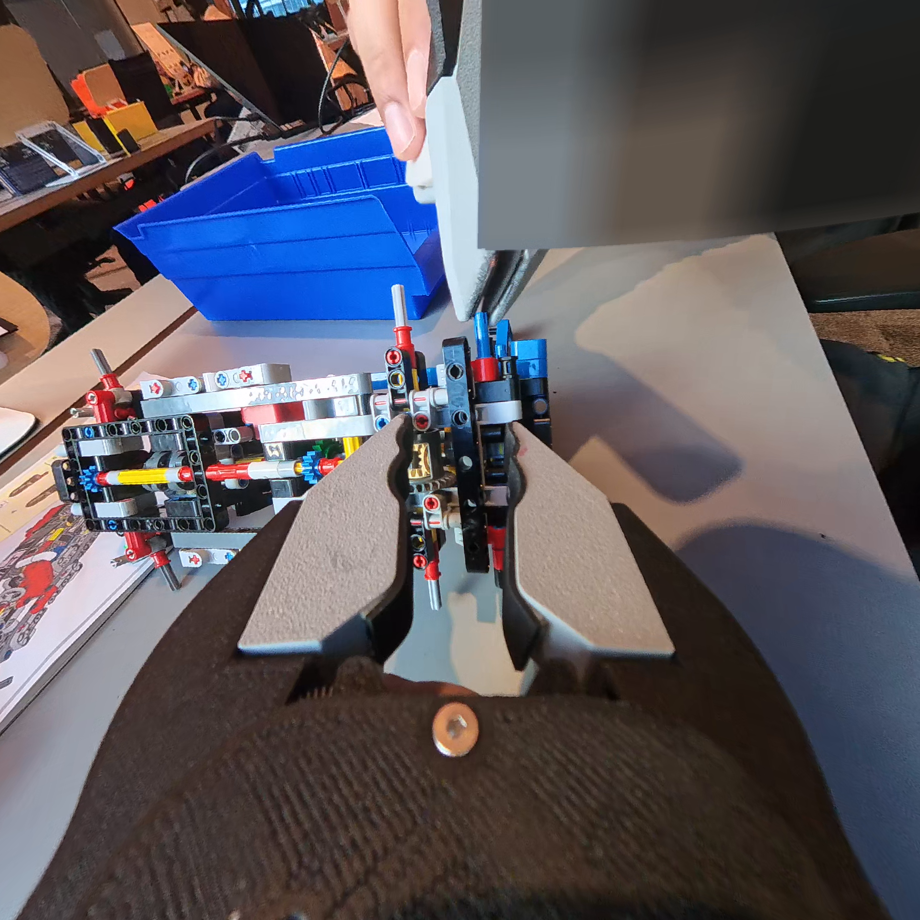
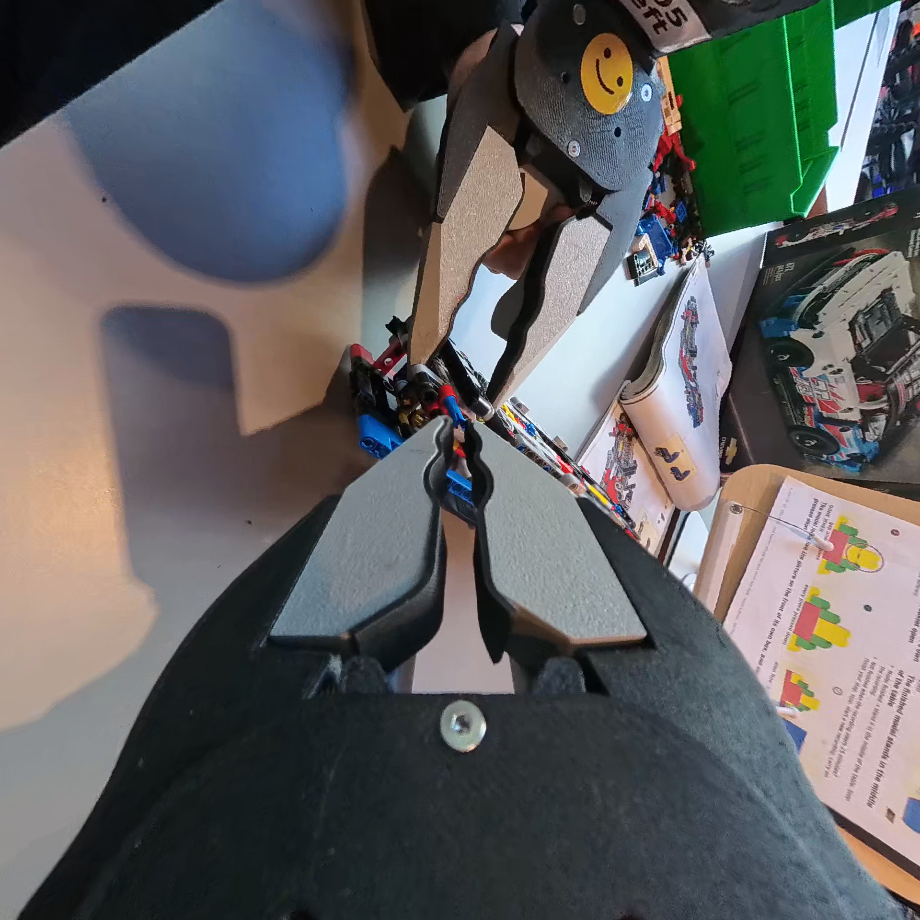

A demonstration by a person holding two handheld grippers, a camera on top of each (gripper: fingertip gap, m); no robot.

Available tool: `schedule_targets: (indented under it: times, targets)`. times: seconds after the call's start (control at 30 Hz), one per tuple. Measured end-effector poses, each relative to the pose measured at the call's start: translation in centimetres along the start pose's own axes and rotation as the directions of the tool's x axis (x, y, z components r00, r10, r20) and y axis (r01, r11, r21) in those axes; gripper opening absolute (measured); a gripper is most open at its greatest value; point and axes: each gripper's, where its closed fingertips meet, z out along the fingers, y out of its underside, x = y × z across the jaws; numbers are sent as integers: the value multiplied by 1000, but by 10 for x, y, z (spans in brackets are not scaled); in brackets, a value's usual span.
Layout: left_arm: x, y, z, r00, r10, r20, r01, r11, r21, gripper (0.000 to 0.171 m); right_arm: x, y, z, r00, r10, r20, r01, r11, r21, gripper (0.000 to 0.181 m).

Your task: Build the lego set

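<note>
The partly built Lego chassis (image 1: pixel 259 448), made of grey, black, red and yellow beams and axles, lies on the pale table (image 1: pixel 697 448). My left gripper (image 1: pixel 460 433) is closed around its right end, one finger on each side of a black frame. In the right wrist view it (image 2: pixel 453 378) reaches down onto the model (image 2: pixel 398 398). My right gripper (image 2: pixel 459 427) is nearly closed on a small blue pin (image 2: pixel 450 405) at that same end. In the left wrist view its grey finger (image 1: pixel 448 209), held by a hand, comes down onto the blue pieces (image 1: pixel 480 333).
A blue bin (image 1: pixel 298 239) stands behind the model. An instruction booklet (image 1: pixel 50 572) lies at its left end and also shows in the right wrist view (image 2: pixel 692 358). A green bin (image 2: pixel 756 114), loose pieces (image 2: pixel 667 214), the set's box (image 2: pixel 846 338) and a printed sheet (image 2: pixel 836 647) lie beyond. The tips of both grippers are at nearly the same place.
</note>
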Motion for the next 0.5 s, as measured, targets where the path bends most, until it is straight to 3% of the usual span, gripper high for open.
schedule_targets:
  times: [0.5]
  targets:
    - [0,0,0,1000,-13,-9,13,1000,1,33,0,1,1,994,-43,97,50,997,-64,0]
